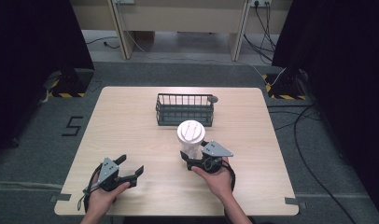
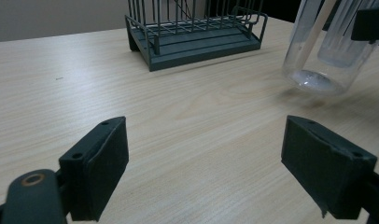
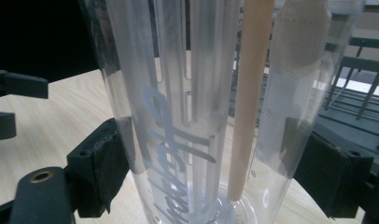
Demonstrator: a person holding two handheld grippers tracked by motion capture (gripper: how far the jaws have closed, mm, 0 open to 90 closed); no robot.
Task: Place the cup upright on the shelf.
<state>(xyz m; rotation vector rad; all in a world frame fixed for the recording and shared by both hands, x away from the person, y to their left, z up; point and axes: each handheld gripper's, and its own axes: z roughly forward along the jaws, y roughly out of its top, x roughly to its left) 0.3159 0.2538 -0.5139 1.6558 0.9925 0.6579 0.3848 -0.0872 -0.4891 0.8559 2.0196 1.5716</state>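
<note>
A clear plastic tumbler [image 1: 191, 140] with a white lid stands out from the table's middle, just in front of the wire rack [image 1: 184, 109]. My right gripper [image 1: 193, 157] is shut on its lower body; in the right gripper view both pads [image 3: 101, 163] press the tumbler [image 3: 187, 116], which holds a beige straw [image 3: 250, 93] and a slotted inner tube. In the left gripper view the tumbler [image 2: 318, 56] looks slightly tilted, its base just off the wood. My left gripper [image 1: 131, 164] rests open near the front left, with nothing between its jaws [image 2: 206, 140].
The dark wire rack [image 2: 197, 32] sits at the back centre of the wooden table [image 1: 131, 121], empty as far as I can see. Bare wood lies between the two grippers. Cables and stands are on the floor around the table.
</note>
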